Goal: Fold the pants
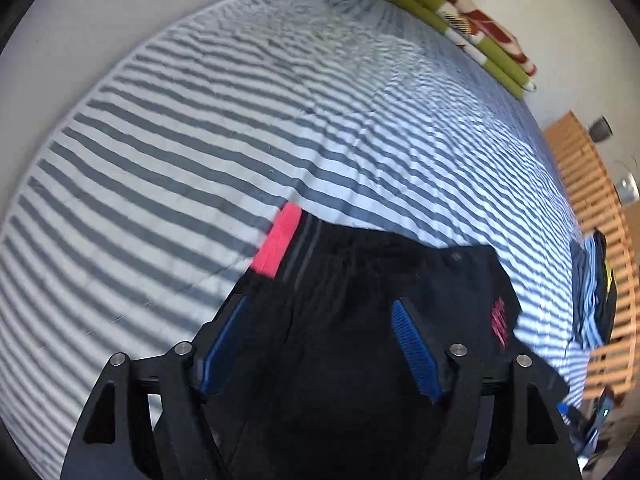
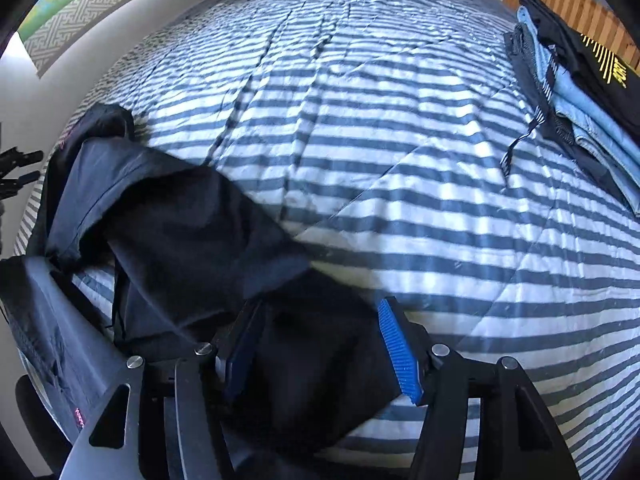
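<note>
Left gripper: jaws spread wide, blue ribbed pads clear of the cloth, nothing pinched. Black pants lie directly under and between the fingers, on the striped bedspread. A pink band runs along their far left edge and pink lettering sits near the right edge. Fabric is matte and smooth; that view is motion-blurred.

Right gripper: jaws partly apart. A rumpled fold of the pants lies between the fingers; the right pad stands clear of it with bedspread showing alongside, the left pad is half hidden by cloth, so contact there can't be confirmed. The rest of the pants bunches up and away to the left, thin and slightly shiny, in loose creases.

Bedspread is quilted, grey-and-white stripes, stitched diagonal seams.

Stack of folded clothes at the right edge of the bed: black piece with yellow print on top, light blue denim under it. Folded green, white and red blanket at the far end. Slatted wooden frame beside the bed.
</note>
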Demonstrator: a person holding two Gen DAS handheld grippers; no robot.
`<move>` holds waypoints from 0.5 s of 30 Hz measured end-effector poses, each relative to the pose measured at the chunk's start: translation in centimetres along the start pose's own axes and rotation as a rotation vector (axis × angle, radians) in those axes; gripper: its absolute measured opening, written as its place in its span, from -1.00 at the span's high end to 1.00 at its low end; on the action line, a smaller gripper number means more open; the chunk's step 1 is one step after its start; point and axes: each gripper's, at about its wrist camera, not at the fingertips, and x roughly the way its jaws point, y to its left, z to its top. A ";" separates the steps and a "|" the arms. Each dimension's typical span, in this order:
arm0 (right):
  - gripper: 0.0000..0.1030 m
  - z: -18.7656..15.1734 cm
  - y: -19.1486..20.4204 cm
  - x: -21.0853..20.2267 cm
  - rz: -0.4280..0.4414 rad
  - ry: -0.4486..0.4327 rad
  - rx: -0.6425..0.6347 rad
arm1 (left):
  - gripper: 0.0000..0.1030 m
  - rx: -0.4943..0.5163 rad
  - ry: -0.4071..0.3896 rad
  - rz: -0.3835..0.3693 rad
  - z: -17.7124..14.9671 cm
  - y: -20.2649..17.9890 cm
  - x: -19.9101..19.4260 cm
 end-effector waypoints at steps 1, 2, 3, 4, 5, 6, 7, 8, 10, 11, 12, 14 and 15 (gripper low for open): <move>-0.11 0.1 -0.1 0.3 0.005 0.007 -0.003 | -0.54 -0.018 0.018 -0.014 0.4 0.1 1.0; -0.11 0.3 0.0 0.9 0.016 0.023 -0.006 | -0.54 -0.030 0.028 -0.016 0.8 0.1 1.8; -0.12 0.4 0.1 1.3 0.021 0.031 -0.009 | -0.54 -0.048 0.025 0.002 1.0 -0.1 2.3; -0.16 0.5 0.5 1.4 0.012 0.021 -0.018 | -0.52 -0.068 0.004 0.024 1.1 -0.2 2.5; -0.15 0.7 1.0 1.5 0.010 0.009 -0.035 | -0.52 -0.064 -0.024 0.009 1.1 -0.7 2.1; -0.10 1.0 1.7 1.5 0.037 0.010 -0.054 | -0.52 -0.045 -0.035 -0.028 1.1 -1.5 1.7; 0.08 1.1 2.0 1.5 0.051 0.010 -0.063 | -0.52 -0.019 -0.036 -0.072 0.9 -2.7 1.1; 0.43 1.2 2.5 1.4 0.049 0.008 -0.078 | -0.52 0.019 -0.032 -0.103 0.7 -4.0 0.6; 0.94 1.4 3.7 1.4 0.011 0.015 -0.122 | -0.54 0.104 -0.028 -0.124 -0.1 -6.8 -0.4; 0.95 1.7 4.2 1.4 -0.010 0.008 -0.131 | -0.54 0.155 -0.022 -0.127 -0.7 -8.4 -0.8; 0.96 2.0 4.6 0.9 -0.035 -0.015 -0.139 | -0.54 0.195 -0.016 -0.129 -1.1 -9.5 -1.0; 0.97 3.0 5.4 -1.1 -0.119 -0.099 -0.169 | -0.54 0.239 -0.021 -0.131 -2.0 -11.0 -1.6; 0.97 3.7 5.7 -2.6 -0.175 -0.156 -0.183 | -0.53 0.243 -0.026 -0.138 -2.3 -11.3 -2.0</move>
